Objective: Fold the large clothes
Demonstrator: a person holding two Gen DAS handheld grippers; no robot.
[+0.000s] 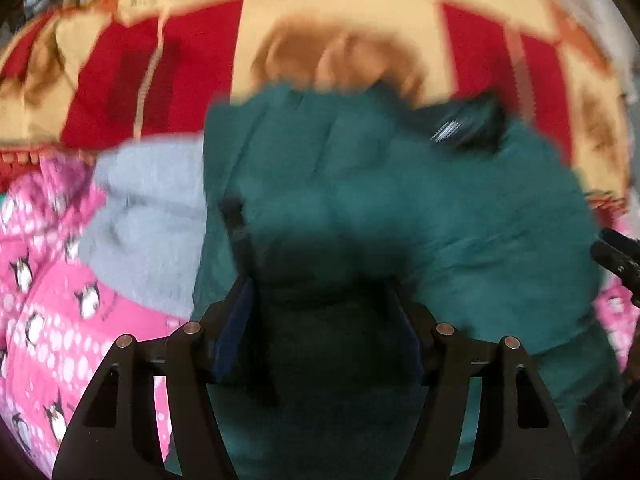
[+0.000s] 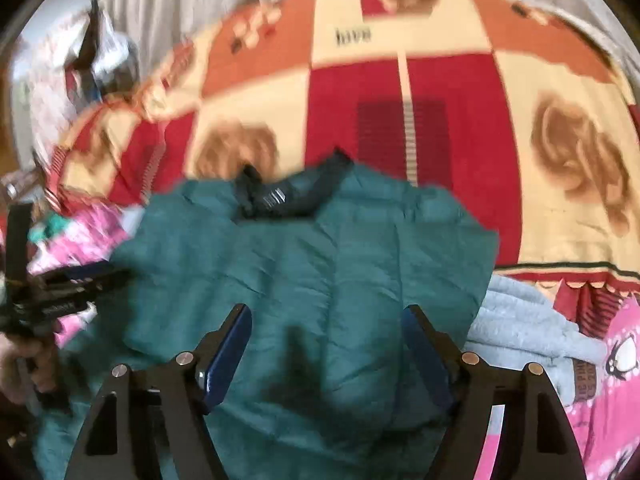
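On the far left of the left wrist view lay a pink penguin-print fabric (image 1: 44, 320), with a pale grey fleece garment (image 1: 148, 216) bunched on top of it; both looked set aside so the working area stayed free. Next to them, filling the middle of that view, was the teal garment (image 1: 400, 208), the piece being folded. It lay on a bed covered by a red, cream and orange patchwork blanket (image 1: 168, 64), with its dark collar (image 1: 468, 128) at the far edge.

The left tool (image 1: 320, 336) hung low over the near part of the teal cloth. Its jaws stood spread, and the blurred, shadowed cloth between them did not seem pinched by the blue pads (image 1: 234, 332), which suggests a fold had been let go.

In the right wrist view that same tool appeared at the left edge, gripped by a hand (image 2: 24, 360). The teal garment (image 2: 320, 256) lay fairly flat in the centre, collar (image 2: 288, 196) away from the camera, which suited squaring it up. The right tool (image 2: 326, 344) hovered above its near half, jaws spread and nothing between them, probably placed to take the next edge. Furthest right, the grey fleece (image 2: 520, 320) and pink fabric (image 2: 608, 400) rested just beside the teal cloth.
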